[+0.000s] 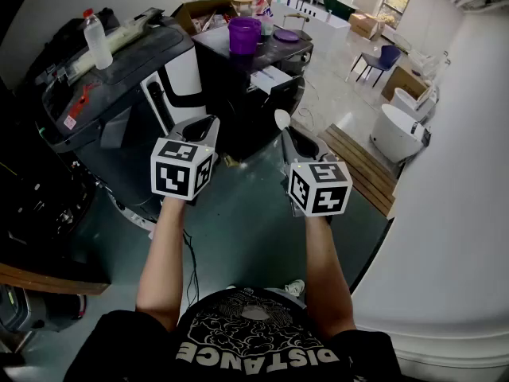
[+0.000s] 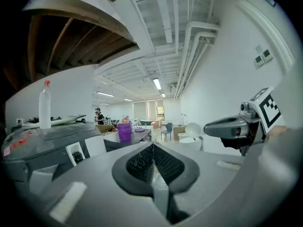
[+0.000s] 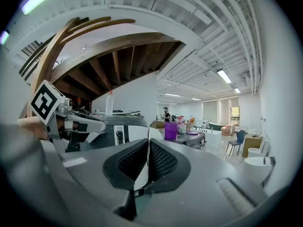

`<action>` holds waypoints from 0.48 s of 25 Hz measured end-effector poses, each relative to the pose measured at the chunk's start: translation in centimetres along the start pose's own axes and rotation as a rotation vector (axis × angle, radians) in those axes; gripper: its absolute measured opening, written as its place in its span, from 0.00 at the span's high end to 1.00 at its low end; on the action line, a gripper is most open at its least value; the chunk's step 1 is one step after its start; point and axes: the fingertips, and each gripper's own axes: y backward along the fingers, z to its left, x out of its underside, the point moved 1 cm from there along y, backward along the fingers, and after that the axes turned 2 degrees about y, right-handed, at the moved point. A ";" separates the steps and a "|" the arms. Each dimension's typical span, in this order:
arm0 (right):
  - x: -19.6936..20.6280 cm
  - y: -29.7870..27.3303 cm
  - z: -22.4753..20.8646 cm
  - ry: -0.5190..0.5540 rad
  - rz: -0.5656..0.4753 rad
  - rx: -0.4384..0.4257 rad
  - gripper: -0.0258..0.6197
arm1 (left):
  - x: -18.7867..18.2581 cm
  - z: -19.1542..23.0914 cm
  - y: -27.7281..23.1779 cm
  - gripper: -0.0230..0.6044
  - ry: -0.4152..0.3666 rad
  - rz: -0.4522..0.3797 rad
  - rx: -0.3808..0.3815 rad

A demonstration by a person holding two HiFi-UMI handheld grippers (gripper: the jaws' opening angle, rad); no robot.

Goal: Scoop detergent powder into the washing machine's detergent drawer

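Raised side by side above the floor: left gripper (image 1: pixel 210 123) with jaws pressed together on nothing, right gripper (image 1: pixel 287 134) clamped on a white scoop (image 1: pixel 281 118) (bowl up, just past the tips). Ahead left, grey machine (image 1: pixel 119 74) topped by a bottle (image 1: pixel 97 40). Beyond, purple tub (image 1: pixel 244 35) on a dark table (image 1: pixel 293 50).

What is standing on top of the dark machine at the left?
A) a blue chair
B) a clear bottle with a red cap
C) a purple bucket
B: a clear bottle with a red cap stands upright on the dark machine.
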 end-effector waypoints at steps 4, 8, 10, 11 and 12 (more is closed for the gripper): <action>0.0 -0.3 0.0 0.000 -0.001 0.005 0.91 | 0.1 0.3 -0.3 0.96 0.000 0.001 0.003; -0.1 -0.8 0.0 0.007 -0.002 0.008 0.91 | 0.2 0.7 -0.7 0.96 0.007 0.002 0.003; -0.1 -1.1 -0.1 0.009 -0.001 0.007 0.91 | 0.4 0.8 -1.1 0.96 0.009 0.009 0.005; 0.0 -1.3 -0.1 0.009 -0.001 0.005 0.91 | 0.5 0.8 -1.3 0.96 0.009 0.012 0.007; 0.0 -1.5 -0.2 0.005 -0.001 0.003 0.91 | 0.6 0.8 -1.6 0.96 0.008 0.016 0.008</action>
